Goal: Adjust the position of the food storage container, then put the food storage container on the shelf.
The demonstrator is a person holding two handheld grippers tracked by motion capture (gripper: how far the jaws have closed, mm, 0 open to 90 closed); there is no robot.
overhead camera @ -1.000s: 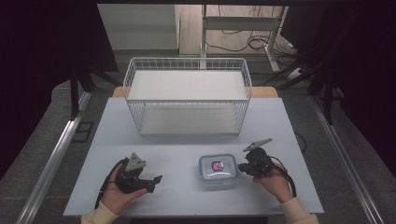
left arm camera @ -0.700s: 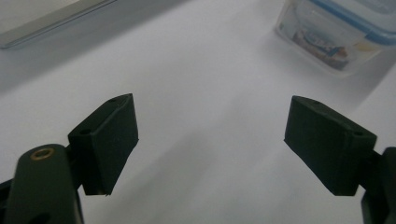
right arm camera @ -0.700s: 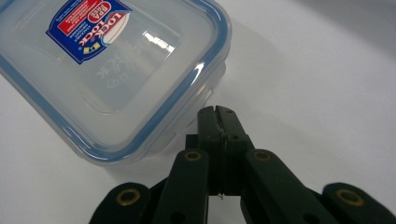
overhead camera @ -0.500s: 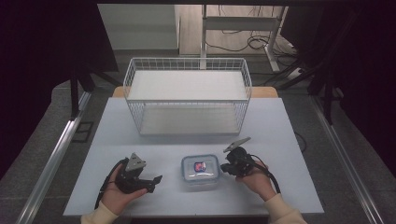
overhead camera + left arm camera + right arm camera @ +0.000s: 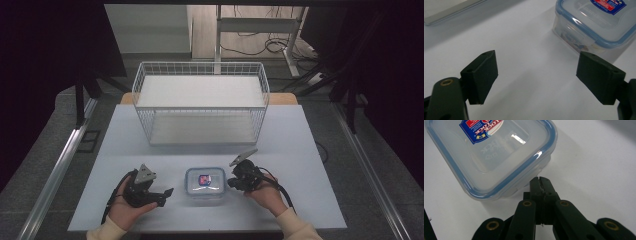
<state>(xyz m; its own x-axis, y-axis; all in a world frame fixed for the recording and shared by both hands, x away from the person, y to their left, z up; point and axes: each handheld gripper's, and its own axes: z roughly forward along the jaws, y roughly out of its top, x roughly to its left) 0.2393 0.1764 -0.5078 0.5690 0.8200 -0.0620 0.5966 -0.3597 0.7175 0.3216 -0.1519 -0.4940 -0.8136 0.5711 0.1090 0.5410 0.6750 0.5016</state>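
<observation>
We note the clear rectangular plastic container with the blue-rimmed lid (image 5: 205, 183) near the tabletop's front edge, about midway along it. Right gripper (image 5: 540, 180): jaws closed on nothing, tips against the container's side. Left gripper (image 5: 536, 75): jaws wide apart, just beside the container.

The high view looks forward and down over the whole table (image 5: 300, 135). Each claw view sits low and close above the tabletop, facing the box (image 5: 205, 183) from opposite sides; all three share that box.
</observation>
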